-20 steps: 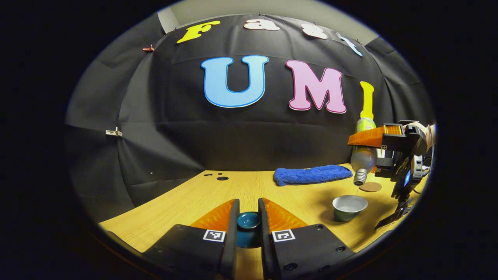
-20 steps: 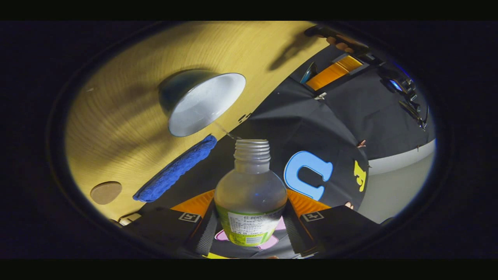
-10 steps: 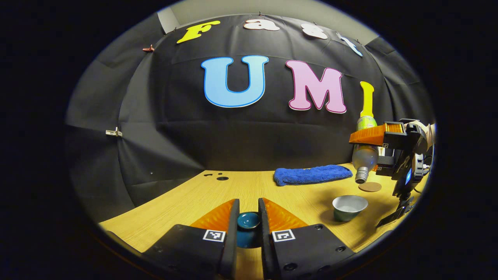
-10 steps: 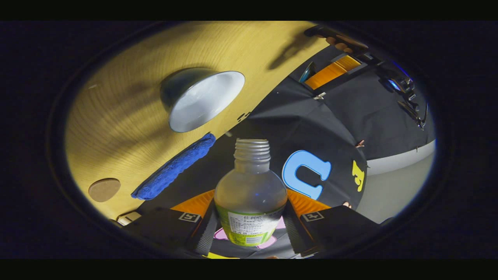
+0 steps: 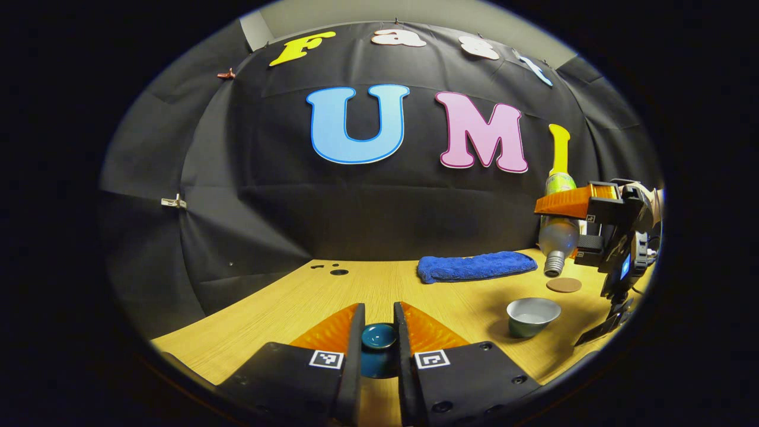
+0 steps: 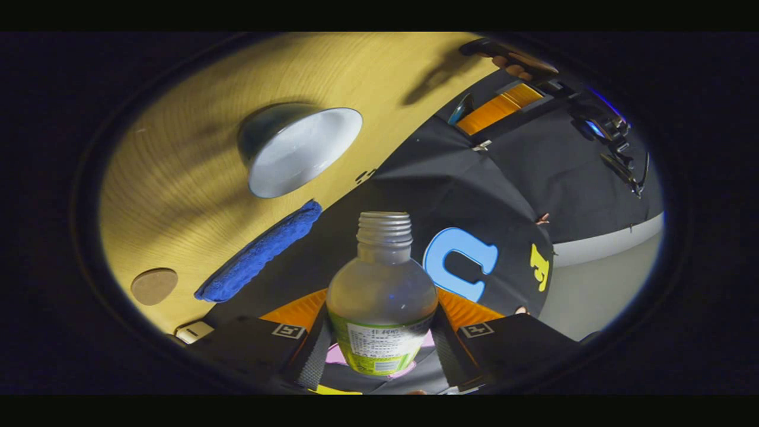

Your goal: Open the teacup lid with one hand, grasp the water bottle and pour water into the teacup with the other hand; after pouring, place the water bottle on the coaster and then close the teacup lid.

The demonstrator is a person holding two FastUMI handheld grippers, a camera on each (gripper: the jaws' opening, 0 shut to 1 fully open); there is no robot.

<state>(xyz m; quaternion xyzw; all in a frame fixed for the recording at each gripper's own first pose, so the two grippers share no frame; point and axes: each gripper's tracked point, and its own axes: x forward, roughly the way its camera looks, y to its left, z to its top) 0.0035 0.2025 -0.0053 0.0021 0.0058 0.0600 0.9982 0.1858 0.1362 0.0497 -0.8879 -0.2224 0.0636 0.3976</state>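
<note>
Left gripper [image 5: 379, 350]: at 6 o'clock in the left gripper view; jaws nearly closed, clamped on both sides of the teacup lid [image 5: 378, 337], held just above the tabletop [image 5: 332, 296].
Teacup lid: blue-teal, round, wedged between the two fingers; off the cup.
Teacup [image 5: 532, 315]: at 4 o'clock in the left gripper view, upright on the tabletop, uncovered, pale inside; at 10 o'clock in the right gripper view [image 6: 296, 151].
Coaster [image 5: 563, 284]: small brown disc just past the teacup, bare, flat on the tabletop; at 8 o'clock in the right gripper view [image 6: 154, 286].
Right gripper [image 6: 379, 338]: at 6 o'clock in its own view, jaws spread to bottle width, pressing on both sides of the water bottle [image 6: 382, 296]; at 3 o'clock in the left gripper view [image 5: 584, 222].
Water bottle: clear, uncapped, green label, tipped mouth-down above the coaster, beyond the teacup [image 5: 556, 234].
Blue towel [image 5: 474, 265]: farthest back, near the cloth wall, at 2 o'clock from the left jaws.
</note>
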